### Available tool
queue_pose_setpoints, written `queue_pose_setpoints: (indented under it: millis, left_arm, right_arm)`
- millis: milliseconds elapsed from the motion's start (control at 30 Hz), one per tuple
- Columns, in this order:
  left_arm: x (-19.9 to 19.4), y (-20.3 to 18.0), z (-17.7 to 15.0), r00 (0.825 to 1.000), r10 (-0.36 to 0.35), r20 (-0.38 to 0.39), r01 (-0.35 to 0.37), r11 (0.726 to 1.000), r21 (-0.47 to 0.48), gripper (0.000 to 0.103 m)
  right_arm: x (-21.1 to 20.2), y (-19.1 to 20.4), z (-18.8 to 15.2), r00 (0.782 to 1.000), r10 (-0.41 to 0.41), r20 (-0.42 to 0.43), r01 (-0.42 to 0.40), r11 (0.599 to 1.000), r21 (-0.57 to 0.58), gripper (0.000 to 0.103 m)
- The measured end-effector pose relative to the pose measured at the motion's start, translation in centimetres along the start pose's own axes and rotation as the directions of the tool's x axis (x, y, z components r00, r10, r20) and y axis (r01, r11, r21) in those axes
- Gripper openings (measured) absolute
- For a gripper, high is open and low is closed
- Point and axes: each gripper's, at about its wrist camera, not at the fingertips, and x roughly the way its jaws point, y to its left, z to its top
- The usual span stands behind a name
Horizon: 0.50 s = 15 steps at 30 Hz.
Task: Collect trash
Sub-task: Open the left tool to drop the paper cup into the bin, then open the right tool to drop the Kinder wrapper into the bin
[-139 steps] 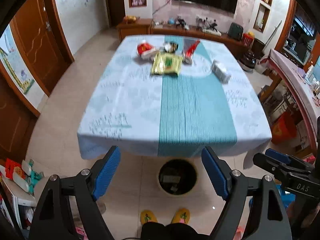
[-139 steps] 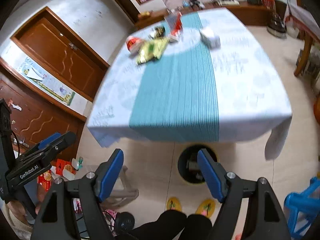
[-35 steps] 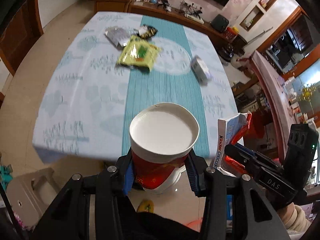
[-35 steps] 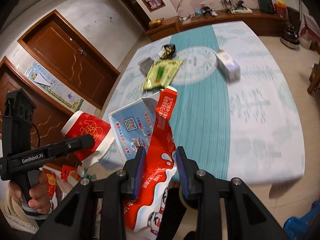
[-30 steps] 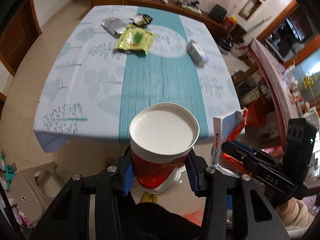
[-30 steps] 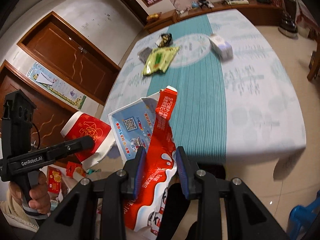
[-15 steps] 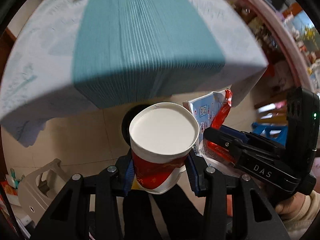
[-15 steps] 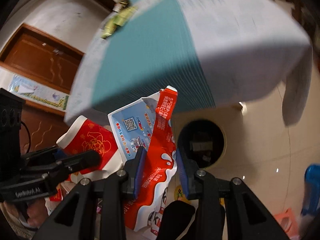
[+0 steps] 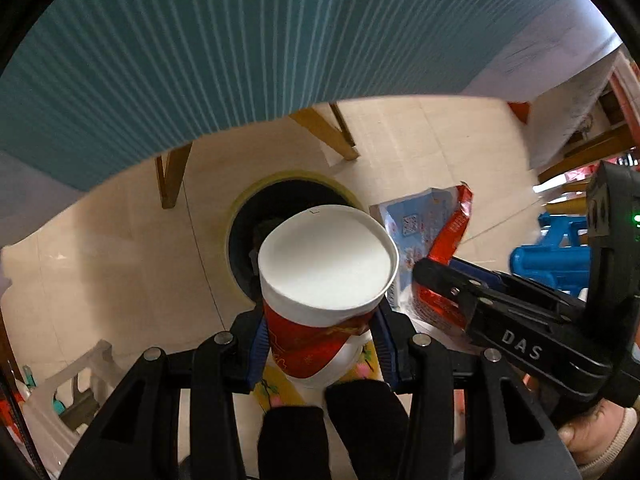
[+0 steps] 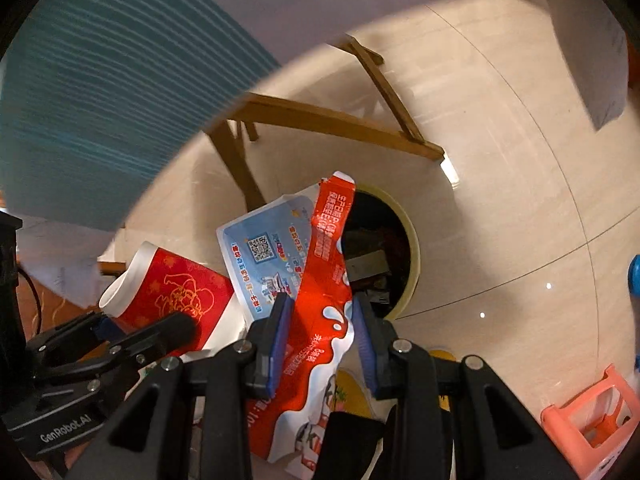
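Note:
My left gripper (image 9: 320, 340) is shut on a red paper cup (image 9: 320, 320) with a white inside, held above the round dark trash bin (image 9: 248, 216) on the floor. The cup also shows in the right wrist view (image 10: 172, 296). My right gripper (image 10: 320, 340) is shut on a red and blue snack wrapper (image 10: 320, 280), held just left of the bin (image 10: 400, 248), which has trash inside. The wrapper also shows in the left wrist view (image 9: 436, 236), right of the cup. The two grippers are side by side.
The table's teal and white cloth (image 9: 240, 40) hangs overhead, with wooden table legs (image 9: 172, 176) behind the bin. A blue stool (image 9: 552, 256) and a pink stool (image 10: 592, 416) stand to the right. A white stool (image 9: 68, 388) stands to the left. The floor is beige tile.
Both grippers have dropped from above the table to below its edge, now close over the bin. The cup and wrapper stay gripped.

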Motion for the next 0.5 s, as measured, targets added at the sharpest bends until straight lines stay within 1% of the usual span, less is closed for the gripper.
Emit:
queue_pose_setpoints:
  millis: [100, 233, 300, 367, 433, 500]
  left_arm:
    - [2.3, 0.4, 0.3, 1.000, 0.010, -0.007, -0.010, 1.000, 0.001, 0.044]
    - [4.2, 1.2, 1.0, 1.000, 0.026, -0.007, -0.026, 1.000, -0.002, 0.045]
    - [4.7, 1.4, 1.0, 1.000, 0.029, -0.011, -0.029, 1.000, -0.006, 0.050]
    - [4.9, 1.9, 1.1, 0.999, 0.035, -0.009, -0.036, 0.999, -0.022, 0.062]
    - [4.9, 2.5, 1.2, 0.999, 0.044, -0.006, -0.044, 0.998, -0.044, 0.068]
    - [4.9, 3.2, 0.9, 0.999, 0.052, -0.013, -0.052, 0.997, -0.058, 0.068]
  right_arm:
    - [2.3, -0.8, 0.2, 1.000, -0.016, -0.001, 0.016, 1.000, 0.013, 0.031]
    - [4.8, -1.6, 0.3, 0.999, -0.029, -0.014, 0.029, 0.999, 0.028, 0.031]
    - [5.8, -1.7, 0.4, 0.999, -0.036, -0.025, 0.037, 0.999, 0.031, 0.032]
    - [6.6, -1.8, 0.5, 0.999, -0.040, -0.033, 0.041, 0.999, 0.032, 0.032]
    - [7.1, -1.6, 0.7, 0.998, -0.044, -0.039, 0.045, 0.998, 0.031, 0.032]
    - [7.6, -1.5, 1.0, 0.998, -0.044, -0.044, 0.045, 0.998, 0.031, 0.032]
